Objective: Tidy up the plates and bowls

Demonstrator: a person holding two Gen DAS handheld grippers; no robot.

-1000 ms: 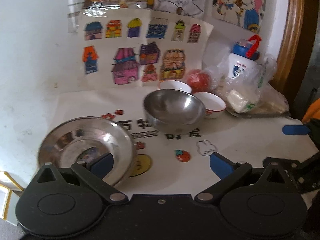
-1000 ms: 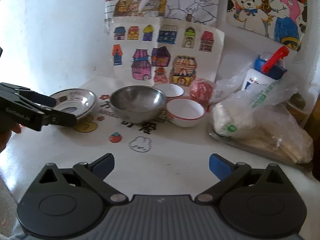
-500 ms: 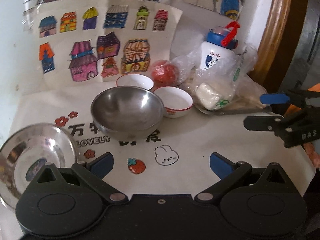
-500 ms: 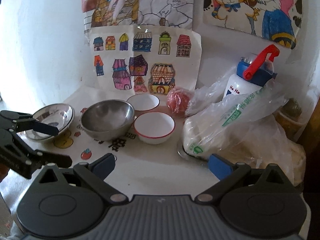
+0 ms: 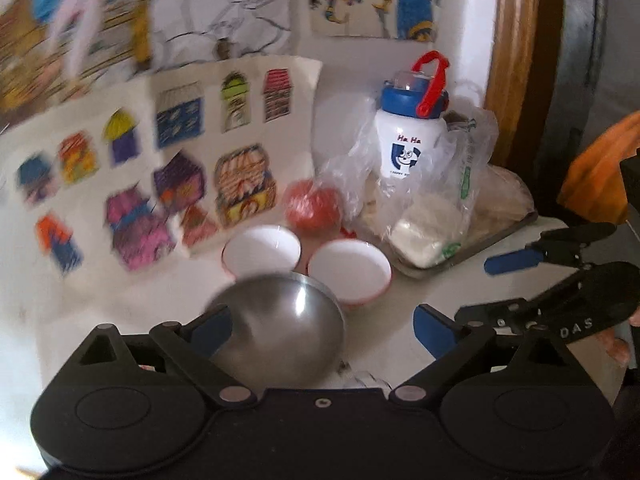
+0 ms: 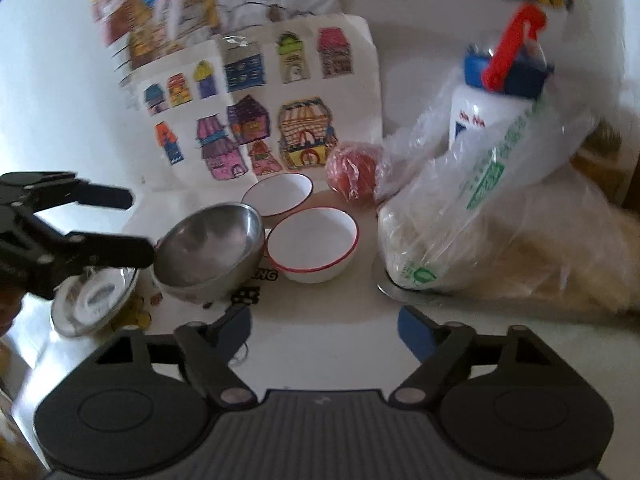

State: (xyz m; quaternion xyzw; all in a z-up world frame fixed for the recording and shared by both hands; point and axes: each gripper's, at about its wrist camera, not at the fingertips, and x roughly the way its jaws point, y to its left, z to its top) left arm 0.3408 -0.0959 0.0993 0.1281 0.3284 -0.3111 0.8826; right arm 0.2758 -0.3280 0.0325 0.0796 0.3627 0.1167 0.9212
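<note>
Two white bowls, the near one [image 6: 313,245] and the far one [image 6: 277,193]. One steel bowl [image 6: 209,249], one steel plate [image 6: 93,301]. One red-wrapped ball [image 6: 352,176], one bottle [image 6: 490,96], two grippers: left [image 5: 322,326], right [image 6: 324,330].

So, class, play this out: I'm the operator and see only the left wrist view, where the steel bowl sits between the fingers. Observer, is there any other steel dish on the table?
Observer: Yes. A steel plate lies left of the steel bowl, beneath the open left gripper.
Operator: Is the right gripper carrying anything?
Observer: No. The right gripper is open and empty, short of the nearer white bowl.
</note>
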